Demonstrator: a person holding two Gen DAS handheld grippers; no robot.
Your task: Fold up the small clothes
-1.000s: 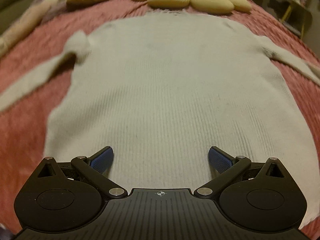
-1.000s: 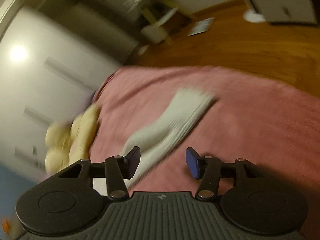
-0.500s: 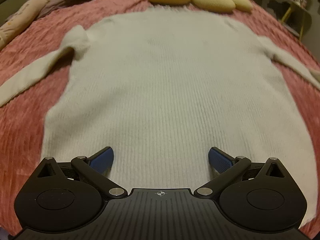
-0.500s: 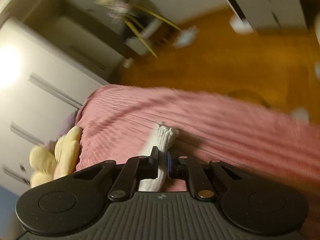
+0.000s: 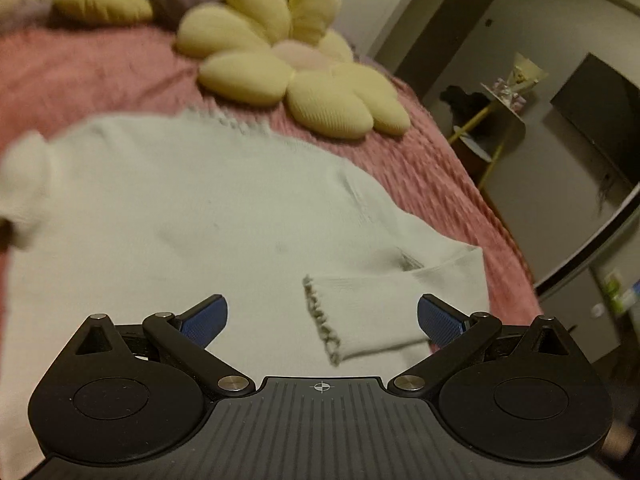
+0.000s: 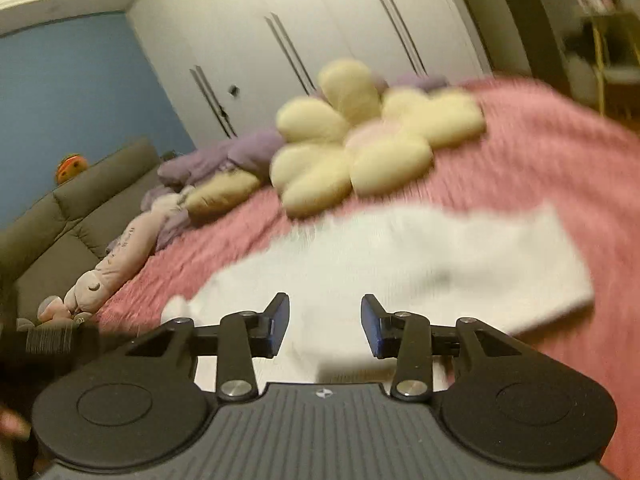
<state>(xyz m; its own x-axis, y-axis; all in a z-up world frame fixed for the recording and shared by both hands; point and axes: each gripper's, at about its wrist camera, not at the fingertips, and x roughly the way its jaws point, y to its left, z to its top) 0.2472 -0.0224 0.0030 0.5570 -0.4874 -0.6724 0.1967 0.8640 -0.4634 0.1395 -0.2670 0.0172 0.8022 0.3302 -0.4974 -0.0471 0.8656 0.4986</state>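
Observation:
A cream ribbed sweater [image 5: 192, 208] lies flat on the pink bedspread [image 5: 80, 76]. Its right sleeve [image 5: 384, 312] is folded in across the body, with the frilled cuff [image 5: 320, 320] near the middle. My left gripper [image 5: 322, 318] is open and empty, low over the lower part of the sweater, with the folded sleeve between its fingers. My right gripper [image 6: 324, 326] is open and empty above the sweater [image 6: 400, 256], which is blurred in the right wrist view. The left sleeve is mostly out of view.
A yellow flower cushion [image 5: 292, 72] lies just beyond the sweater's collar, also in the right wrist view [image 6: 360, 144]. Purple bedding and soft toys [image 6: 120, 248] lie at the far left beside a grey sofa [image 6: 60, 232]. The bed edge and a side table [image 5: 500, 120] are on the right.
My right gripper carried the right sleeve in across the body, let it go and opened. My left gripper turned to the right; the folded sleeve now lies in front of it.

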